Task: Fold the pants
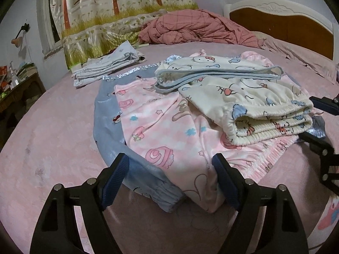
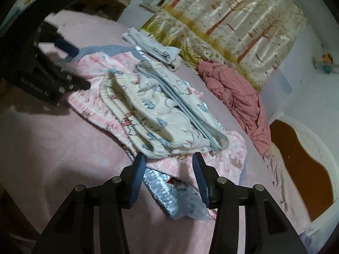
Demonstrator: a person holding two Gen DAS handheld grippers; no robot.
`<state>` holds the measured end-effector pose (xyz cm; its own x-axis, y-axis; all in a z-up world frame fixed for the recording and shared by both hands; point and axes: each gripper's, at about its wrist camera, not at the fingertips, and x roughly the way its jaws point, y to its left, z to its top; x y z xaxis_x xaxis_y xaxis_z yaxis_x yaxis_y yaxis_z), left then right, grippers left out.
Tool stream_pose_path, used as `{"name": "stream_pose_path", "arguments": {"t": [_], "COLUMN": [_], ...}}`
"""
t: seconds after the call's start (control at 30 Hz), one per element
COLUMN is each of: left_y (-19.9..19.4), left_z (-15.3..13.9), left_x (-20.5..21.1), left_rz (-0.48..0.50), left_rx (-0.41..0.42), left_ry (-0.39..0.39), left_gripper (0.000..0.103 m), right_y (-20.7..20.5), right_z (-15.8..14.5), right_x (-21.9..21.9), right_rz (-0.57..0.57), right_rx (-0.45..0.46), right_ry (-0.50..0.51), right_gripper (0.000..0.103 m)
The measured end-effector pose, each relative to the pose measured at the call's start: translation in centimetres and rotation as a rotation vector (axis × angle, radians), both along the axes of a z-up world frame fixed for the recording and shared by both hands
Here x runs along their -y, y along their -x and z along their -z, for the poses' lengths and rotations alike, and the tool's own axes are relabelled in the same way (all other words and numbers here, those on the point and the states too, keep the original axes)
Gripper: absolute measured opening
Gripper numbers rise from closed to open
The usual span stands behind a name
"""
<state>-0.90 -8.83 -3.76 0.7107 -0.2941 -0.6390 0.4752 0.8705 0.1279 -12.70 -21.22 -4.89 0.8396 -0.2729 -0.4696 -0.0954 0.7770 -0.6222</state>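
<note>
A pile of children's pants lies on the pink bed [image 1: 53, 148]. Cream cat-print pants [image 1: 254, 105] [image 2: 152, 114] sit folded on top of pink patterned pants [image 1: 169, 131] [image 2: 228, 158]. Under those are blue pants [image 1: 110, 122]. My left gripper [image 1: 169, 169] is open over the cuffs of the blue and pink pants, its pads clear of the cloth. It also shows at the upper left of the right wrist view [image 2: 74, 65]. My right gripper [image 2: 169, 167] is open at the waistband end, over the pink waistband and a shiny blue one [image 2: 169, 194]. Nothing is gripped.
A folded pale-blue garment [image 1: 108, 65] [image 2: 152, 46] lies at the far side by the tree-print curtain [image 1: 118, 17]. A crumpled red quilt [image 1: 201, 27] [image 2: 235, 101] is heaped near the headboard [image 1: 286, 27]. A cluttered nightstand [image 1: 17, 89] stands at the left.
</note>
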Motion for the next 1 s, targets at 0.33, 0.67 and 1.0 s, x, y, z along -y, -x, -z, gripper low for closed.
{"name": "stream_pose_path", "arguments": {"t": [0.33,0.67,1.0], "left_y": [-0.3,0.4,1.2], "left_z": [-0.3,-2.9,-2.7], "left_x": [-0.2,2.5,5.4], "left_rz": [0.031,0.44,0.781], "left_rx": [-0.016,0.13,0.324], "left_ry": [0.013,-0.249,-0.398], "left_gripper": [0.08,0.079,0.073], "right_y": [-0.8,-1.4,-2.9], "right_z": [1.3,-1.2,-5.6], "right_x": [-2.7,-1.3,3.1], "right_rz": [-0.076,-0.117,-0.118], "right_rx": [0.049,0.017,0.008], "right_ry": [0.289,0.087,-0.215], "right_gripper": [0.052,0.022,0.021]}}
